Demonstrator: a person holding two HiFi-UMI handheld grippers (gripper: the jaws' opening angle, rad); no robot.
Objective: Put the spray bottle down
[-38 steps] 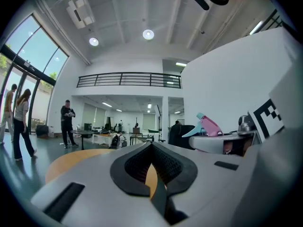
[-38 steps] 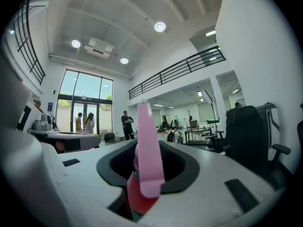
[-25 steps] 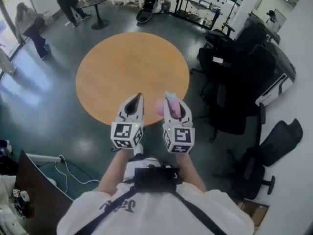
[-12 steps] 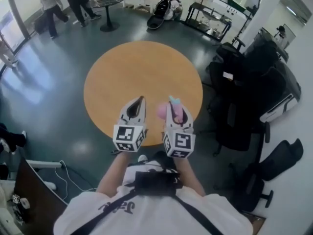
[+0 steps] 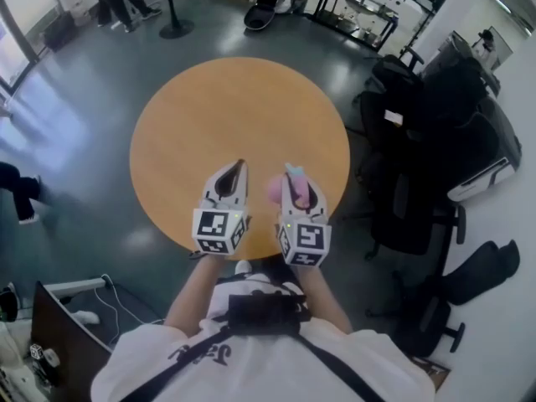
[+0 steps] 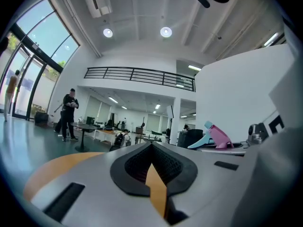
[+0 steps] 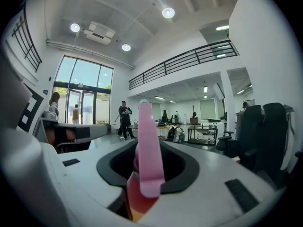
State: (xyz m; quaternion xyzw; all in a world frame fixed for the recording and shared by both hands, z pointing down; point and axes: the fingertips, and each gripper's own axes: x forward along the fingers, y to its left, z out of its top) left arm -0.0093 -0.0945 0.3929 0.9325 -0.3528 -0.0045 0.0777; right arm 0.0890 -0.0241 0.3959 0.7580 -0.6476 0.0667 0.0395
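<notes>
The right gripper (image 5: 295,177) had its two jaws squeezed on the spray bottle (image 5: 287,182), holding it by the neck. The bottle was pink. In the head view its round pink body (image 5: 275,188) peeked out on the left side of the jaws. A small light blue piece (image 5: 293,170) sat at the very top of the bottle.

In the right gripper view the bottle (image 7: 146,155) stood up between the jaws. Its long pink top pointed up and was rounded at the end. Under it sat a darker pink ring, and below that the body looked pink-red.

From the left gripper view the bottle's top (image 6: 217,137) showed off to the right, pink with a light blue part sticking out to the side.

The left gripper (image 5: 238,168) was just beside the right one. Its jaws were pressed together and held nothing.

Both grippers pointed forward over the near edge of a round orange-brown table (image 5: 226,107). The bottle was over that near part of the table. I could not tell if it touched the top.

Black chairs (image 5: 419,132) stood to the right of the table.
</notes>
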